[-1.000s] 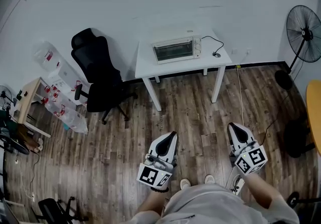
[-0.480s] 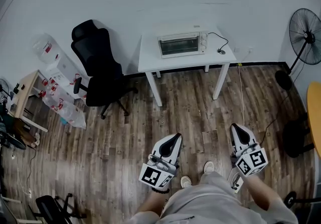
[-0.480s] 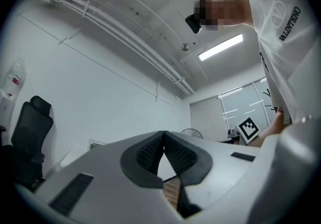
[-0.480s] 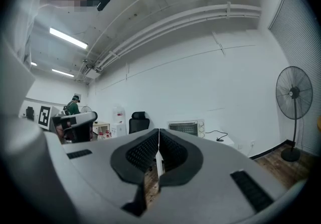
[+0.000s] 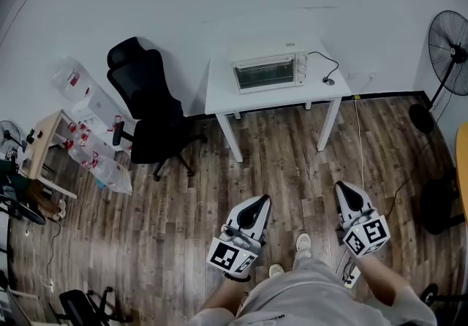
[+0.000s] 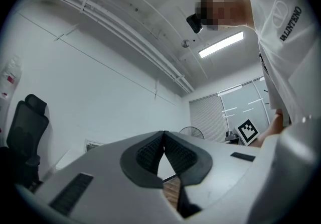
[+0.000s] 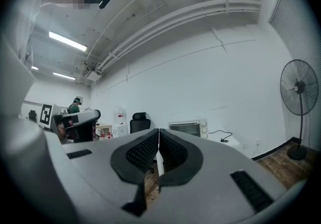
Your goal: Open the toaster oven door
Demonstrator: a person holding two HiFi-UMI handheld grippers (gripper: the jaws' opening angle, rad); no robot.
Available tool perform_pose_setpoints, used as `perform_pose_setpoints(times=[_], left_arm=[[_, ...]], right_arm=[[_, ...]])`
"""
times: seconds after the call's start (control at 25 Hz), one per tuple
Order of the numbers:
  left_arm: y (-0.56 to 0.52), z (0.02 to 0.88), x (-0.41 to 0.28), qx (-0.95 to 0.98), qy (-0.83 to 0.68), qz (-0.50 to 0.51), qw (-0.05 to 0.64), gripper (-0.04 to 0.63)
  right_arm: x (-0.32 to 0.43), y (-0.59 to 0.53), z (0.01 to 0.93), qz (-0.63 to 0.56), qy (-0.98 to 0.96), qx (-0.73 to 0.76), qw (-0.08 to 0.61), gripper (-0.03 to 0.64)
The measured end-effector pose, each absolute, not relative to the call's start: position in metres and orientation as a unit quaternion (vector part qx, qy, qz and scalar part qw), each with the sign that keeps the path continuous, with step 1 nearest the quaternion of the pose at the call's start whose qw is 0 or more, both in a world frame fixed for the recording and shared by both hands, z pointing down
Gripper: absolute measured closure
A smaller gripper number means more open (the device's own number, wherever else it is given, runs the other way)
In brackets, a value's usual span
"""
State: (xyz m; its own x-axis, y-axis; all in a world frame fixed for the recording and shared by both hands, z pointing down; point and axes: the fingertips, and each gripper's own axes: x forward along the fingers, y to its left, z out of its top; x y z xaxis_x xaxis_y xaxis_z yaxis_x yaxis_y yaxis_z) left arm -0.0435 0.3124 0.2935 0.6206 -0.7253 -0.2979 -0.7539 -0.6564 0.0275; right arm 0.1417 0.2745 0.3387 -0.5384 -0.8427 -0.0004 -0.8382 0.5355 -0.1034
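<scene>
Hanging clenched and empty, left tongs [image 5: 259, 201] and right tongs [image 5: 342, 187] face the toaster oven [image 5: 269, 72]; shirt [image 6: 286, 42] seemingly reads VALENTINO.

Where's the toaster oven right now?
In the head view, the toaster oven sits on the white table against the far wall, right of the black office chair.

White table [image 5: 219, 98] by wall. On it: toaster oven [image 5: 269, 72] at table's mid-top, door shut; black cord [image 5: 330, 71] at table's R end. Wood floor [image 5: 278, 164] under table carries black office chair [image 5: 150, 109] just L of table, standing fan [image 5: 450, 47] well to table's R.
</scene>
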Motion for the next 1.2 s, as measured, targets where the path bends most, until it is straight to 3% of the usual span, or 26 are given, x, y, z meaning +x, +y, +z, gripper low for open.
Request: perform_pose_setpoints(times=[0.76, 1.2], left_arm=[[0.164, 0.31, 0.031, -0.883, 0.454, 0.119, 0.012, 0.586], [0.128, 0.32, 0.023, -0.876, 0.469, 0.111, 0.006, 0.586]], right_arm=[[0.197, 0.116, 0.328, -0.045, 0.902, -0.426, 0.05, 0.6], [0.188, 0.069, 0.347, -0.063, 0.907, -0.414, 0.042, 0.6]])
